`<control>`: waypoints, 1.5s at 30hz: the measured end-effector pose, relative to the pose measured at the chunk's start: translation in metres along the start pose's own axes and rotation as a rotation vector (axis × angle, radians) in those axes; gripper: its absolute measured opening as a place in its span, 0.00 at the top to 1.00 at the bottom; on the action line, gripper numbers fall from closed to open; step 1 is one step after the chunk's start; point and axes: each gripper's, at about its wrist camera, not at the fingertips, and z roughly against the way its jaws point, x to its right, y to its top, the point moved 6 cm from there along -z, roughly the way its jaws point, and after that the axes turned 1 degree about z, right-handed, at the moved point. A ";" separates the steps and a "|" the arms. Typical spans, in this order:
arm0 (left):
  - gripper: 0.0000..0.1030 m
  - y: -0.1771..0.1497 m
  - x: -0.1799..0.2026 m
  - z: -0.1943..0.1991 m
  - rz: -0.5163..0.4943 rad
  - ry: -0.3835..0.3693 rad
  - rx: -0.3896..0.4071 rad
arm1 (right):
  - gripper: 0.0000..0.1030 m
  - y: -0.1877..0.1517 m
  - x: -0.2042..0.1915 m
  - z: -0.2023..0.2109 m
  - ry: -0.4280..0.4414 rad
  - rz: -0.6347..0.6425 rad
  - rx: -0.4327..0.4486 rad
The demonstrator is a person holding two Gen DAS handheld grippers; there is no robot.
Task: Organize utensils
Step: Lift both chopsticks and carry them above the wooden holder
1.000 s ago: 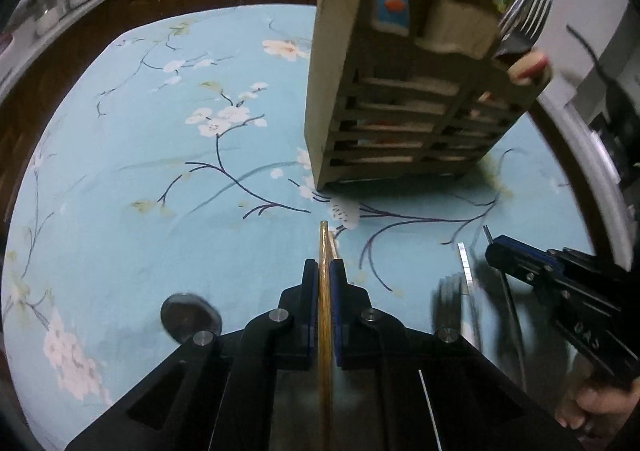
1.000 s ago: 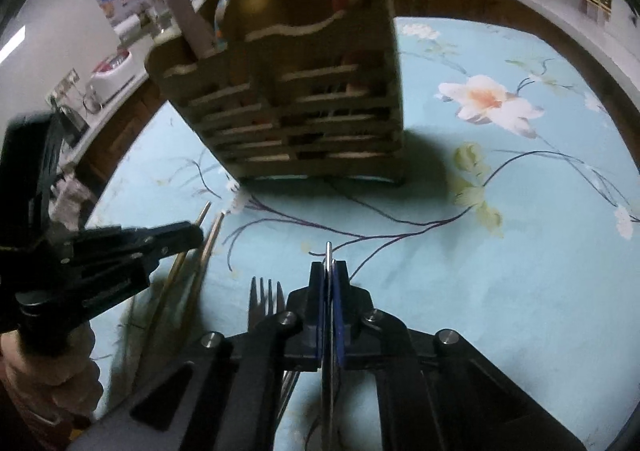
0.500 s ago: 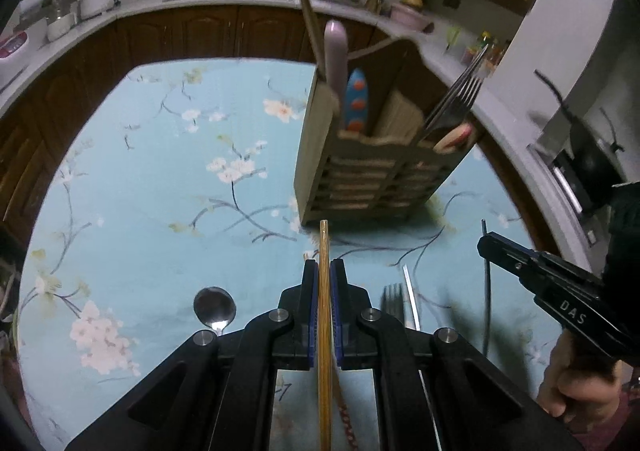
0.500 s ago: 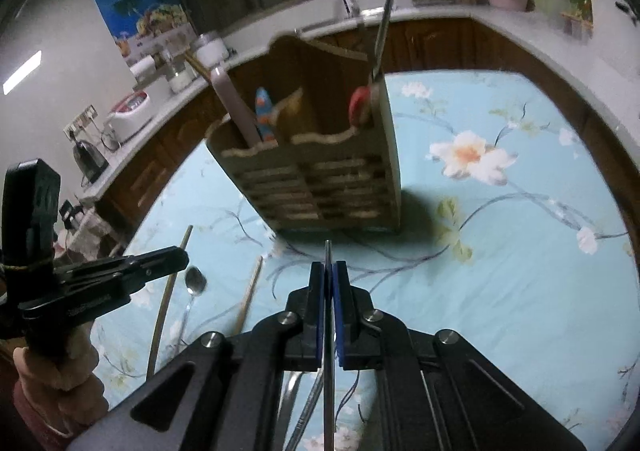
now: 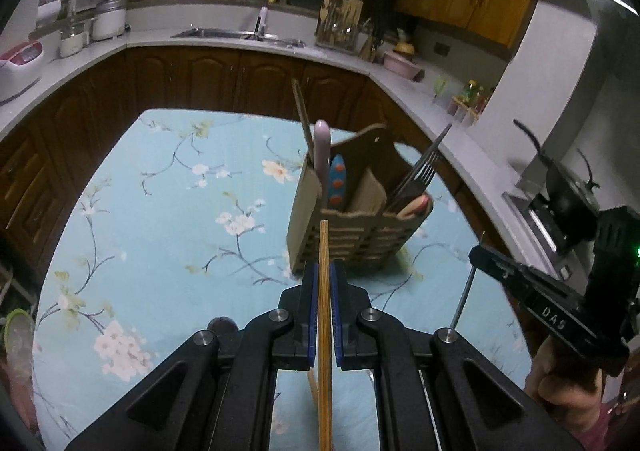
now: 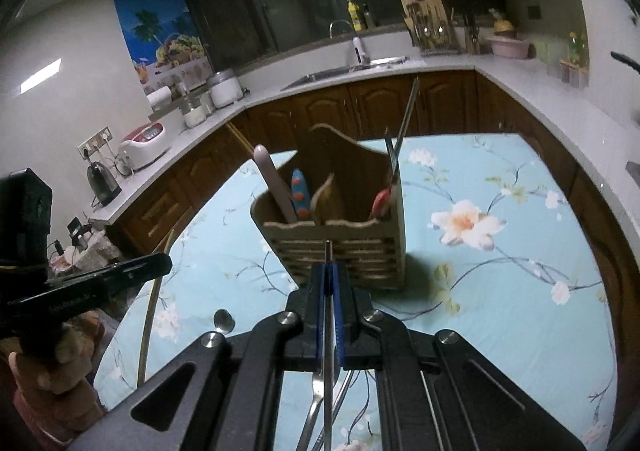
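Note:
A wooden utensil holder (image 5: 352,239) (image 6: 340,247) stands on the blue floral tablecloth (image 5: 168,219). It holds a pale pink handle (image 5: 321,155), a blue spotted handle, forks (image 5: 420,171) and a red-handled piece. My left gripper (image 5: 324,265) is shut on a wooden chopstick (image 5: 324,331), raised above the table in front of the holder. My right gripper (image 6: 328,267) is shut on a thin metal utensil (image 6: 328,351), also raised and facing the holder. Each gripper shows in the other's view: the right gripper (image 5: 476,253) and the left gripper (image 6: 166,261).
A spoon (image 6: 223,318) lies on the cloth near the front, and a fork (image 6: 316,399) and other metal pieces lie under my right gripper. A white counter (image 5: 224,37) with a sink, jars and a rice cooker (image 6: 142,145) wraps around the table. A hand (image 5: 560,387) holds each gripper.
Both grippers have risen from the table with their utensils held. The holder now looks smaller and lower in both views, and the kitchen counter has come into view.

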 end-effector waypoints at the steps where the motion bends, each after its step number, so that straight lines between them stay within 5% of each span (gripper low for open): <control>1: 0.96 0.002 0.000 0.003 0.002 -0.002 0.006 | 0.96 0.002 -0.001 0.002 0.000 0.002 0.006; 17: 0.96 0.035 0.008 0.020 0.018 -0.030 0.129 | 0.96 0.031 -0.004 0.018 0.001 0.020 0.081; 26: 0.96 0.074 0.010 0.022 0.041 -0.075 0.296 | 0.96 0.075 0.000 0.029 -0.011 0.031 0.170; 45: 0.96 0.117 0.021 -0.074 -0.058 -0.059 0.555 | 0.96 0.182 0.010 0.027 -0.042 0.040 0.414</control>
